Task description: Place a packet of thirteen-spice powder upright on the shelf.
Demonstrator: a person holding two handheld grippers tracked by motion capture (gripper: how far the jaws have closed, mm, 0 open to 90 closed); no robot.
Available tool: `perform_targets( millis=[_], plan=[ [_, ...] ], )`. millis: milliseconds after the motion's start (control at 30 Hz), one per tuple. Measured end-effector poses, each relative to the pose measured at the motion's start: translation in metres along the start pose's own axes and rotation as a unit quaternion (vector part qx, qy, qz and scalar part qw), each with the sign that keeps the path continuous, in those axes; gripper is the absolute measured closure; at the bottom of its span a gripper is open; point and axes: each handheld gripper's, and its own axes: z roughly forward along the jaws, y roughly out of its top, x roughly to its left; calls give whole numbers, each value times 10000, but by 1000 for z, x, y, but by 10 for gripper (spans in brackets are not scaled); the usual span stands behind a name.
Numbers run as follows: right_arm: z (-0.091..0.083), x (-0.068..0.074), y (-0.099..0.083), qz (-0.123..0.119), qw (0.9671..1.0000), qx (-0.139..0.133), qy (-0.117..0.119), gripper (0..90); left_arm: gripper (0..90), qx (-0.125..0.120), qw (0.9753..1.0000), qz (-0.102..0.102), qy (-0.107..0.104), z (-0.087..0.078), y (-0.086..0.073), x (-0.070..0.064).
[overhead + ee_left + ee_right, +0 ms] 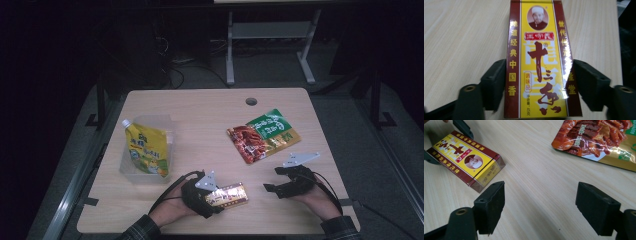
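Gripping step under way. High view: left gripper (216, 196) clamps spice box (229, 195) at table's (200, 112) near edge. Left gripper view: jaws press box sides. Right gripper view: right gripper (540, 207) spread, empty. Next, probably: lift toward clear bin (129, 169).

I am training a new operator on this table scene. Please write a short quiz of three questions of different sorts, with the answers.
1. True or false: the left gripper has its jaws on both long sides of the yellow and red box.
2. Which item lies in the clear container? A) the yellow spout pouch B) the green and red snack bag C) the box
3. Fill in: the right gripper stands ____, with bare table between its jaws.

Key: 1 true; 2 A; 3 open.
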Motion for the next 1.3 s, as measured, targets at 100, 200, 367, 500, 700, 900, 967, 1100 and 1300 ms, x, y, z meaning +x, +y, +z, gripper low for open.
perform_targets(
  millis=[100, 200, 367, 500, 700, 900, 967, 1100, 1300],
  plan=[
    [0, 0, 0, -8, 10000, -19, 7, 229, 192, 11, 10000, 72, 38, -10, -1, 1],
    [0, 1, 1, -18, 10000, -19, 14, 229, 188, -42, 9999, 51, 122, -18, -5, 0],
    [1, 2, 2, -37, 10000, -8, 32, 229, 188, 11, 9998, -2, 197, -25, -16, -6],
    [3, 2, 2, -76, 10000, -23, 61, 230, 188, 31, 9996, -15, 273, -28, -22, -7],
    [3, 6, 5, -93, 9997, 15, 231, 344, 207, 175, 9994, 12, 286, -24, -25, -4],
    [7, 14, 11, -279, 9980, -4, 574, 676, 220, 147, 9996, -45, 250, -23, -26, -2],
    [9, 18, 15, -394, 9970, -2, 662, 778, 224, 184, 9996, 45, 207, -23, -26, -2],
    [16, 26, 21, -593, 9942, 93, 892, 895, 235, 227, 9996, 59, 175, -21, -26, -3],
    [31, 36, 26, -889, 9905, 287, 1013, 897, 276, 210, 9997, 34, 146, -19, -25, -2]
  ],
)
